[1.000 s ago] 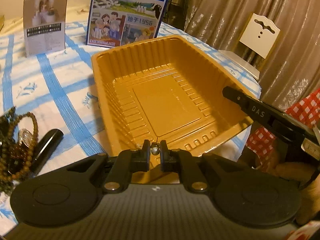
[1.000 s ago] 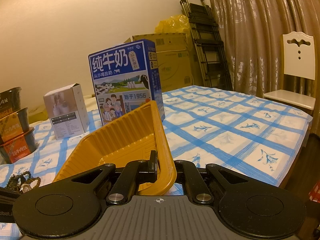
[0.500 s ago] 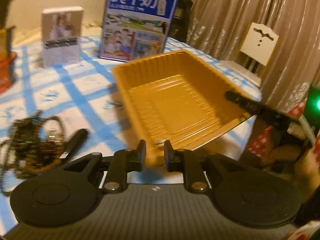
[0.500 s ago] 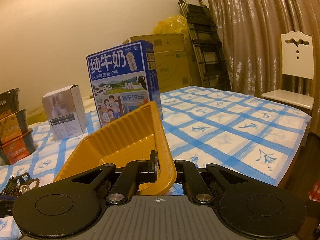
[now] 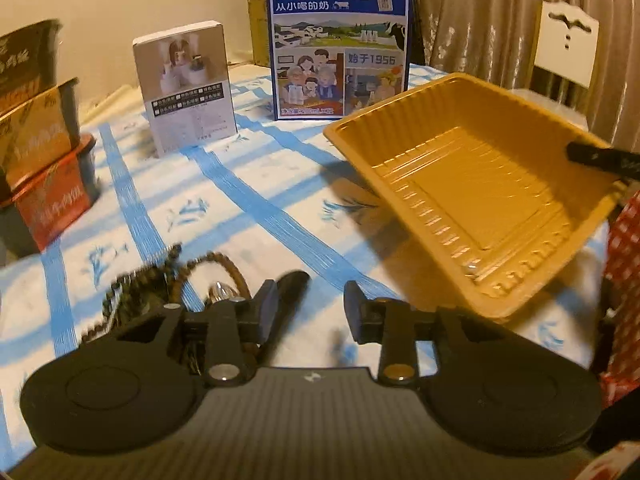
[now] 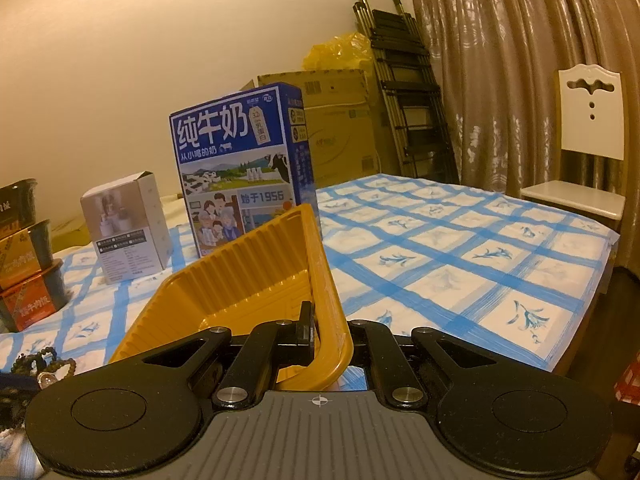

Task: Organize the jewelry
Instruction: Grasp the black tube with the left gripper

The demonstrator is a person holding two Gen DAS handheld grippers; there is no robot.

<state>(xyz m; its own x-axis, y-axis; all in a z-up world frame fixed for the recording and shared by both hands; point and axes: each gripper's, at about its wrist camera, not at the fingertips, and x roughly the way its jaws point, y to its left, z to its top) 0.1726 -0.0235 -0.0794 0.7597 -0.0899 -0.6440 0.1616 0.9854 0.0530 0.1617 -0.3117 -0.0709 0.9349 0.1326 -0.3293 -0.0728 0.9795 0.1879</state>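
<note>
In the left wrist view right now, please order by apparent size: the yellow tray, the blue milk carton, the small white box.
1. yellow tray, largest, though it is also nearest the camera.
2. blue milk carton.
3. small white box, smallest.
Carton and box stand at a similar depth, so that ranking is safer.

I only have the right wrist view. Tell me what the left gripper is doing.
Observer: The left gripper is open, with nothing between its fingers.
Operator: Report what's near it.
Observer: A black tube lies just right of the bead strands, ahead of its left finger.
Operator: Check the tray floor.
Observer: The orange tray, clamped at its rim by the right gripper, looks bare except for a tiny shiny speck near its low wall. I cannot tell what it is.
</note>
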